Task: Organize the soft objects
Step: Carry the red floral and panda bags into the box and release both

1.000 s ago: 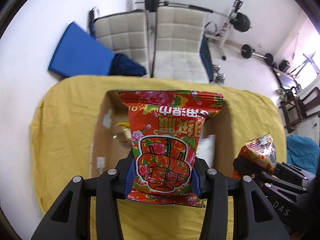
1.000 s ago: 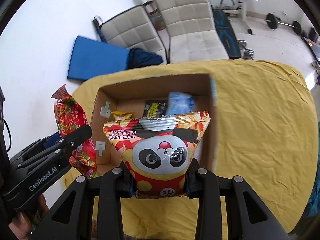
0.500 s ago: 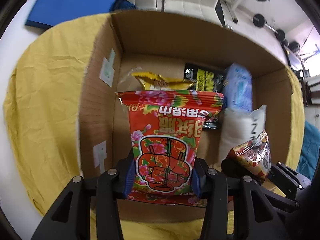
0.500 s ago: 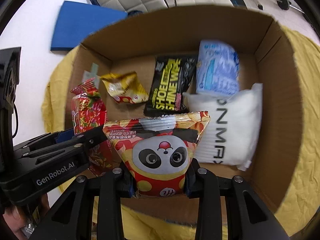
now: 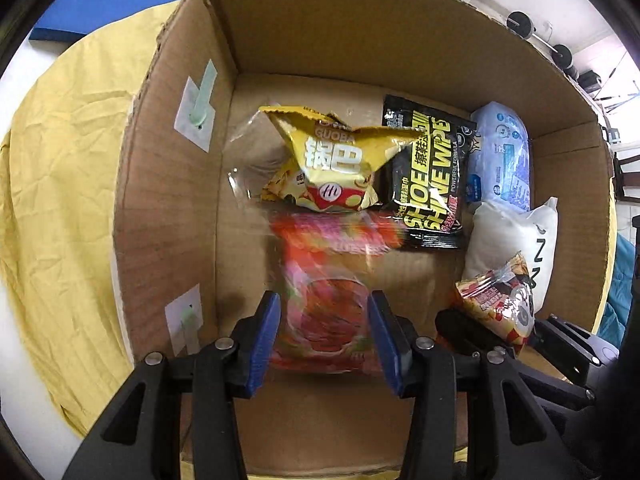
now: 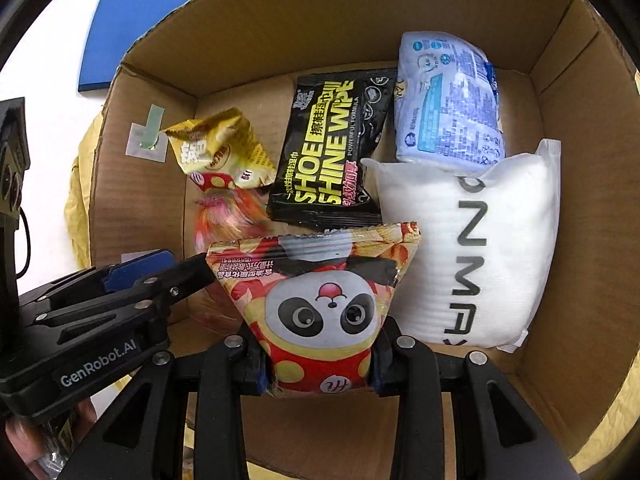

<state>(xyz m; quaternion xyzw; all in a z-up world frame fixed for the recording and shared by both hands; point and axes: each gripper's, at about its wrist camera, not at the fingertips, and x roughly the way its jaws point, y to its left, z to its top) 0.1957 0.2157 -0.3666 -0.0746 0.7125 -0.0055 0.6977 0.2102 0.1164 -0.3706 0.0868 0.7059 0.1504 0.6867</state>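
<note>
Both grippers are inside the open cardboard box (image 5: 168, 184). My left gripper (image 5: 324, 336) has its blue fingers spread apart; the red flowered snack bag (image 5: 324, 280) is blurred between and below them, falling toward the box floor. In the right wrist view it shows as a red blur (image 6: 224, 216) beyond the left gripper (image 6: 160, 272). My right gripper (image 6: 316, 364) is shut on the panda snack bag (image 6: 320, 304), held above the box floor; it also shows in the left wrist view (image 5: 496, 300).
On the box floor (image 6: 516, 364) lie a yellow snack bag (image 6: 220, 152), a black shoe-wipes pack (image 6: 332, 152), a blue tissue pack (image 6: 448, 100) and a white pillow pack (image 6: 472, 248). The box stands on a yellow cloth (image 5: 60, 184).
Both grippers moved down into the box. My left gripper opened and the red flowered bag dropped out of it. My right gripper still holds the panda bag.
</note>
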